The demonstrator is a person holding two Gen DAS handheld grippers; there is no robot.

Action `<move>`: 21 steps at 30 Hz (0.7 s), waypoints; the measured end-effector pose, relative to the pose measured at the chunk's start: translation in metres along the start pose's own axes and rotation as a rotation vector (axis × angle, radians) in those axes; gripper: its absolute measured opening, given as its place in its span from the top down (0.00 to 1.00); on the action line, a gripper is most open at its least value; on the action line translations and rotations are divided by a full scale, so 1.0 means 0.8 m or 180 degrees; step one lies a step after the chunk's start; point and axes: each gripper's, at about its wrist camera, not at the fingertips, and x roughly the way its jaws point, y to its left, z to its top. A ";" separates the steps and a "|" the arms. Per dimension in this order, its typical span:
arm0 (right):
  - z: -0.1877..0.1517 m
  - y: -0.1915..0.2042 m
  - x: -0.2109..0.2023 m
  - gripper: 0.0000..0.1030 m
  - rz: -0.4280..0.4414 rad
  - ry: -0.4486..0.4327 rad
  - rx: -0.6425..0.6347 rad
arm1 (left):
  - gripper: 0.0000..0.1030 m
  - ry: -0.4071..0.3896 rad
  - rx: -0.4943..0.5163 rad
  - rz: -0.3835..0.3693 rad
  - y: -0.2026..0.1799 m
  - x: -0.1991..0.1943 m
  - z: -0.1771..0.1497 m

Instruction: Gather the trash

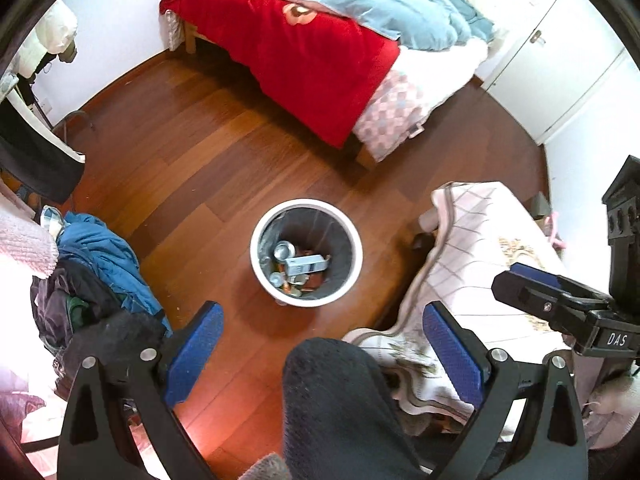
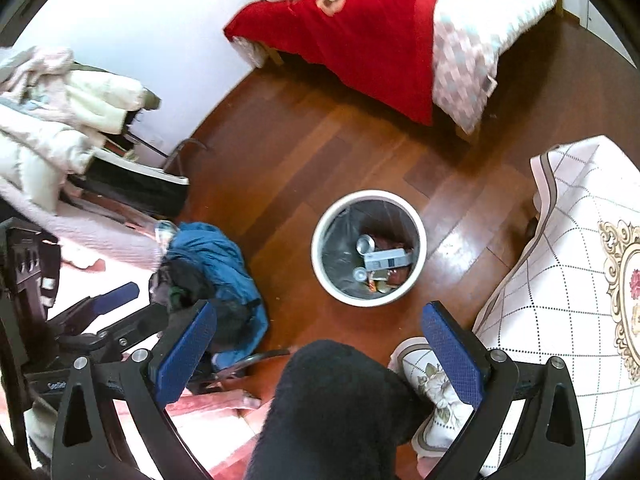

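A white round trash bin (image 1: 256,258) with a dark liner stands on the wood floor; it also shows in the right wrist view (image 2: 318,256). Inside lie cans (image 1: 283,249) and a grey carton (image 1: 306,266), seen again in the right wrist view (image 2: 386,260). My left gripper (image 1: 322,352) is open and empty, held high above the floor in front of the bin. My right gripper (image 2: 318,354) is open and empty, also high above and in front of the bin. The right gripper shows at the right edge of the left wrist view (image 1: 560,300).
A bed with a red blanket (image 1: 304,56) stands beyond the bin. A table under a checked white cloth (image 2: 560,280) is to the right. A pile of blue and dark clothes (image 2: 216,268) lies to the left. My dark-trousered knee (image 1: 332,400) is below the grippers.
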 end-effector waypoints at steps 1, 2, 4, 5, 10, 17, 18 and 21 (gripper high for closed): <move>-0.002 0.003 -0.009 0.00 0.0037 -0.0004 -0.0018 | 0.01 0.0006 0.0000 -0.0046 -0.002 -0.007 0.001; -0.004 0.007 -0.020 0.00 0.0073 0.0001 -0.0024 | 0.01 -0.0004 0.0015 -0.0056 -0.005 -0.013 0.001; -0.004 0.013 -0.034 0.00 0.0111 0.0032 -0.0037 | 0.01 -0.0023 0.0063 -0.0052 -0.010 -0.025 0.003; -0.005 0.017 -0.042 0.00 0.0155 0.0048 -0.0063 | 0.01 -0.0028 0.0071 -0.0072 -0.012 -0.028 0.003; -0.004 0.028 -0.069 0.00 0.0176 0.0056 -0.0148 | 0.01 0.0015 0.0105 -0.0126 -0.021 -0.041 0.004; 0.002 0.030 -0.085 0.00 0.0241 0.0071 -0.0158 | 0.01 0.0024 0.0087 -0.0210 -0.023 -0.049 0.005; 0.003 0.030 -0.087 0.00 0.0255 0.0075 -0.0155 | 0.01 0.0021 0.0083 -0.0217 -0.023 -0.049 0.005; 0.004 0.030 -0.083 0.00 0.0333 0.0108 -0.0134 | 0.01 0.0018 0.0082 -0.0220 -0.022 -0.050 0.004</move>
